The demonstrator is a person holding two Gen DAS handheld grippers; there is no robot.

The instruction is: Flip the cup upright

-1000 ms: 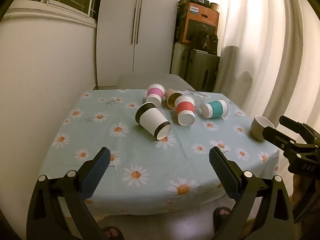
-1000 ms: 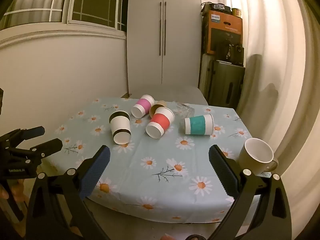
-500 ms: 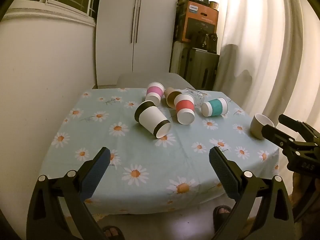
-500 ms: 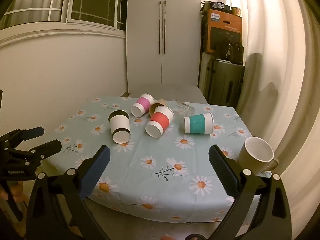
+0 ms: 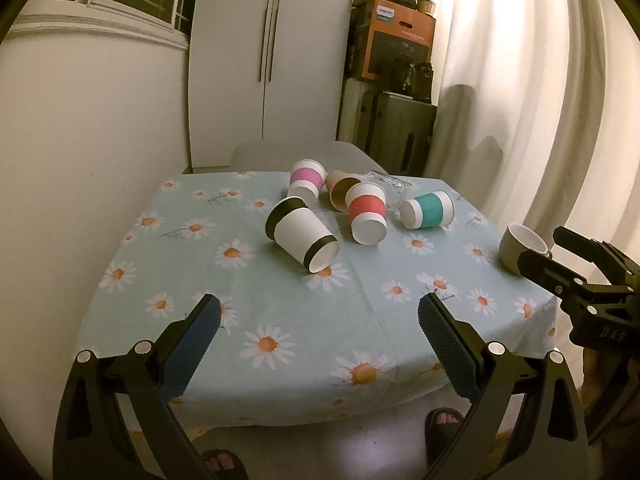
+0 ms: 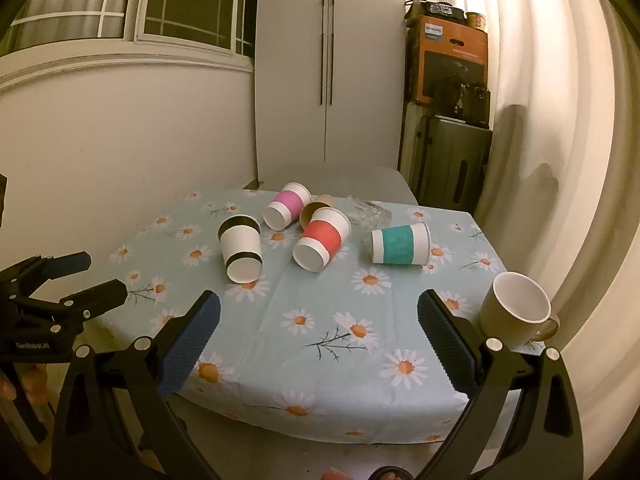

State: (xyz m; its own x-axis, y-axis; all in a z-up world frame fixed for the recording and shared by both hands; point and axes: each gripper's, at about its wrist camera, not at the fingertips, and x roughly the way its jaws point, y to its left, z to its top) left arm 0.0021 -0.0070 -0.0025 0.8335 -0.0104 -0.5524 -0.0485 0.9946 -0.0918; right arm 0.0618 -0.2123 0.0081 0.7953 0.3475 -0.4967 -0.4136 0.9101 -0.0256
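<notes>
Several paper cups lie on their sides on the daisy tablecloth (image 5: 280,320): a black-banded white cup (image 5: 302,239) (image 6: 240,248), a pink-banded cup (image 5: 306,181) (image 6: 286,205), a red-banded cup (image 5: 367,213) (image 6: 321,238), a teal-banded cup (image 5: 427,210) (image 6: 400,244) and a plain brown cup (image 5: 340,190). A clear glass (image 6: 370,214) lies behind them. My left gripper (image 5: 319,328) is open and empty above the near table edge. My right gripper (image 6: 319,328) is open and empty, also short of the cups.
A beige mug (image 6: 514,310) (image 5: 520,246) stands upright at the table's right edge. A wall runs along the table's left side, a white wardrobe (image 5: 272,60) and stacked boxes (image 5: 396,48) stand behind, and curtains hang on the right.
Both views have shifted only slightly; the cups sit marginally higher in the left wrist view. Both grippers stay open and nothing on the table has moved.
</notes>
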